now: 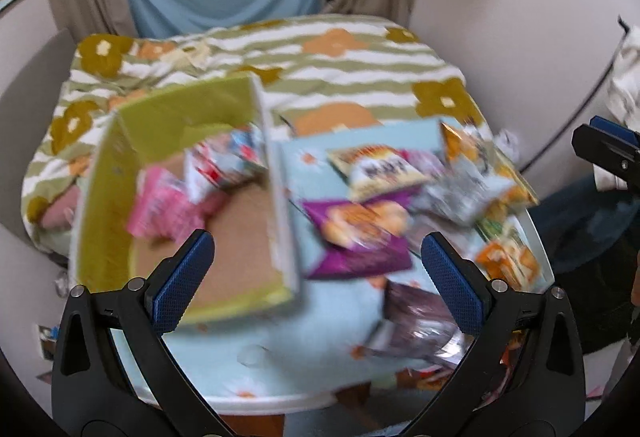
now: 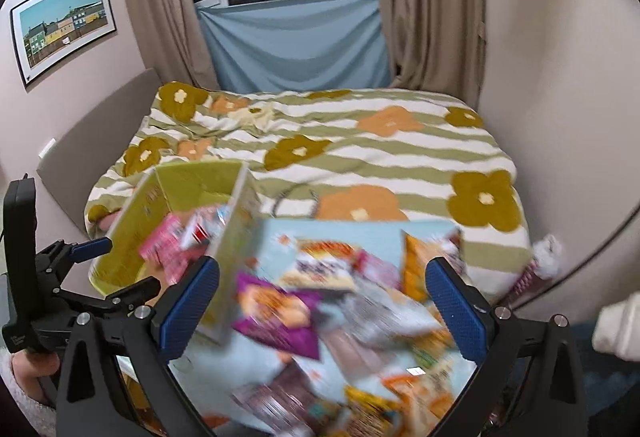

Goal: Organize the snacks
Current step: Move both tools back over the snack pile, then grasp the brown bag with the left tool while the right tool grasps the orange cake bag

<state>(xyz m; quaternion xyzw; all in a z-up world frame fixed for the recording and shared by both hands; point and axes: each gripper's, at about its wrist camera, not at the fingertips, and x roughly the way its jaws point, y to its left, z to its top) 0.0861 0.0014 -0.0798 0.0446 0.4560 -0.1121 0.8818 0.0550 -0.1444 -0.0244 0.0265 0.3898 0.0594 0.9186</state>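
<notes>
Left gripper (image 1: 316, 269) spread wide and empty, hovering above the counter (image 1: 260, 353); right gripper (image 2: 322, 301) likewise spread, pinching nothing. Task judged partly done: pink packet (image 1: 160, 205) and a red-and-white one (image 1: 208, 173) already in the green box (image 1: 120, 165). Left to sort: purple packet (image 1: 352, 237), orange packet (image 1: 508, 261) and several more, loose beside the box. Printing on every packet too blurred to read; no brand legible.
</notes>
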